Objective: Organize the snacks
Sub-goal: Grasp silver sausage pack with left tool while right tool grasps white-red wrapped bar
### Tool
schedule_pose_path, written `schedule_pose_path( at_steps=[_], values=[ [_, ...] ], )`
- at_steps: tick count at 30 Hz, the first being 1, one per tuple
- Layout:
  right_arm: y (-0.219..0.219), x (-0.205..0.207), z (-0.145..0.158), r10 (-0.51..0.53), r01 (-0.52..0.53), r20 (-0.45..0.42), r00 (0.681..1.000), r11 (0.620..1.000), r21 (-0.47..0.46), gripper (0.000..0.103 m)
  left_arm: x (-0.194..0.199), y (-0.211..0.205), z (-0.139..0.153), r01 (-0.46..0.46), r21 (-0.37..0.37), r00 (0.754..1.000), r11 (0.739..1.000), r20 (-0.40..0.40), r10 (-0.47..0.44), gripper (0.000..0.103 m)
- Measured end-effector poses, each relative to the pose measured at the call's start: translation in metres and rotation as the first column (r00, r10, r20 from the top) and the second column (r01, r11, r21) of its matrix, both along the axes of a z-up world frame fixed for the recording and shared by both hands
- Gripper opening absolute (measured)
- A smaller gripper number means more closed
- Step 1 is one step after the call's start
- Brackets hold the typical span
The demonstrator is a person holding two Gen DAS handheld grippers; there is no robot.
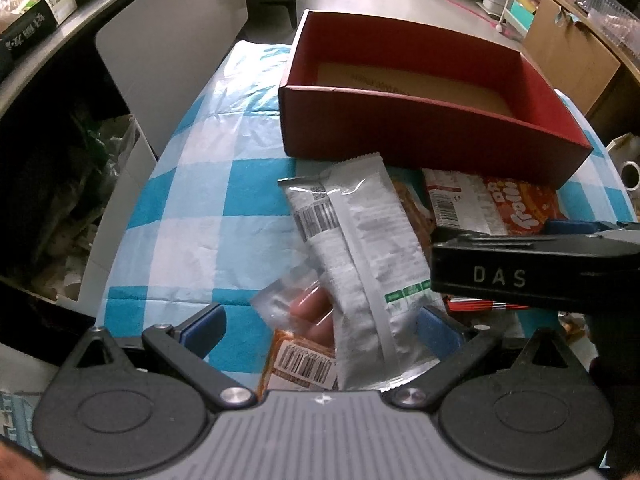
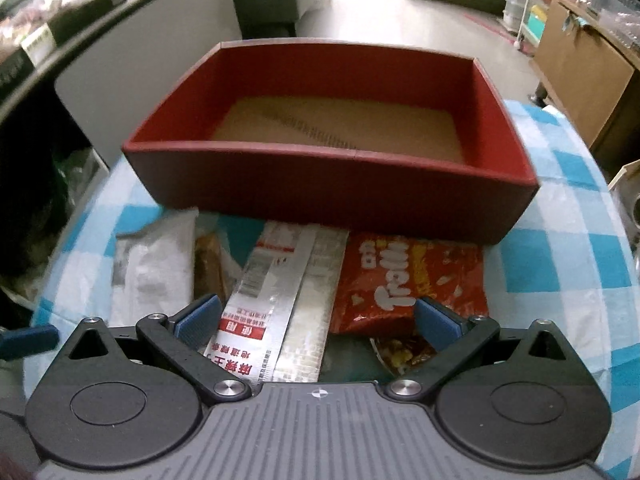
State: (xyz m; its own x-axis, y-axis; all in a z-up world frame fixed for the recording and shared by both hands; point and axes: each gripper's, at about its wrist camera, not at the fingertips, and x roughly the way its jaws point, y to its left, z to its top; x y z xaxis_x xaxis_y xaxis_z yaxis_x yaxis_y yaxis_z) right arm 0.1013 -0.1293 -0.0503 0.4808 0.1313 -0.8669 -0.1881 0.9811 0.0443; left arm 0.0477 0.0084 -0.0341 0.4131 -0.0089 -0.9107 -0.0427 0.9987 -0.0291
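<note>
An empty red box [image 1: 420, 128] stands on the blue-and-white checked cloth; it also shows in the right wrist view [image 2: 332, 196]. Snack packs lie in a pile in front of it. My left gripper [image 1: 320, 330] is open over a silver pack [image 1: 360, 248], a clear sausage pack [image 1: 308, 304] and an orange pack [image 1: 296, 364]. My right gripper [image 2: 318, 316] is open above a silver-and-red pack [image 2: 280, 304] and a red Trolli pack [image 2: 404, 280]. A white pack [image 2: 156, 268] lies at the left. The right gripper's body [image 1: 536, 272] shows at the right of the left wrist view.
A white panel [image 1: 172, 52] and a dark shelf with clutter [image 1: 52, 184] stand left of the table. A cardboard box [image 1: 568, 52] and a shelf cart [image 2: 532, 12] stand at the back right. The table edge curves down on the left and right.
</note>
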Motion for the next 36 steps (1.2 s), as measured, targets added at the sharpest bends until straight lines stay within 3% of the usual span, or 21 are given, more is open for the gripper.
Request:
schedule_pose_path(
  at_steps=[3,5,6,12,14,16,18,23,25,27,29,31,36],
  values=[
    [-0.005,0.001,-0.007,-0.016,0.017,-0.029,0.999,0.999,0.031,0.103,0.000,0.002,-0.001,0.004,-0.012,1.000,1.000,-0.011,-0.004,0.097],
    [-0.024,0.007,-0.015,-0.072,0.088,-0.108,0.992,0.984,0.153,0.103,-0.001,0.004,-0.001,0.006,-0.023,1.000,1.000,-0.014,-0.007,0.097],
    [-0.029,0.008,-0.015,-0.061,0.080,-0.106,0.993,0.979,0.186,0.103,-0.001,0.004,-0.001,0.007,-0.025,1.000,1.000,-0.013,-0.008,0.097],
    [-0.025,0.005,-0.009,0.023,-0.011,-0.090,0.996,0.992,0.123,0.101,0.000,0.007,-0.001,0.008,-0.040,1.000,0.999,-0.023,-0.009,0.097],
    [-0.025,0.002,-0.002,0.040,-0.032,-0.078,0.996,0.995,0.095,0.094,0.000,0.008,-0.001,0.005,-0.044,1.000,0.999,-0.023,-0.006,0.097],
    [-0.028,-0.005,-0.001,0.055,-0.051,-0.079,0.995,0.998,0.046,0.076,0.000,0.010,0.001,0.004,-0.062,1.000,0.998,-0.023,-0.006,0.097],
    [-0.037,-0.011,-0.001,0.054,-0.052,-0.080,0.995,0.998,0.024,0.072,-0.002,0.009,0.003,0.012,-0.074,1.000,0.997,-0.020,-0.014,0.097],
    [-0.053,-0.028,-0.004,0.029,-0.031,-0.088,0.996,0.999,-0.022,0.079,-0.003,0.003,0.006,0.022,-0.064,1.000,0.998,-0.003,-0.023,0.097],
    [-0.055,-0.025,-0.007,0.015,-0.019,-0.103,0.995,0.999,-0.037,0.094,0.001,0.001,0.004,0.007,-0.058,1.000,0.998,-0.004,-0.007,0.097],
    [-0.048,-0.017,-0.011,0.023,-0.026,-0.129,0.991,1.000,-0.018,0.102,0.007,0.001,0.000,-0.025,-0.048,1.000,0.999,-0.006,0.025,0.097],
    [-0.042,-0.009,-0.019,0.040,-0.045,-0.153,0.987,0.999,-0.025,0.103,0.012,0.001,-0.005,-0.053,-0.049,0.998,0.997,-0.021,0.052,0.097],
    [-0.030,-0.003,-0.025,0.059,-0.076,-0.163,0.985,0.992,-0.103,0.103,0.017,0.001,-0.010,-0.083,-0.063,0.996,0.995,-0.038,0.081,0.097],
    [-0.034,-0.017,-0.028,0.067,-0.073,-0.076,0.995,0.994,-0.085,0.103,0.024,-0.010,-0.009,-0.099,-0.048,0.995,0.994,-0.026,0.098,0.097]
  ],
)
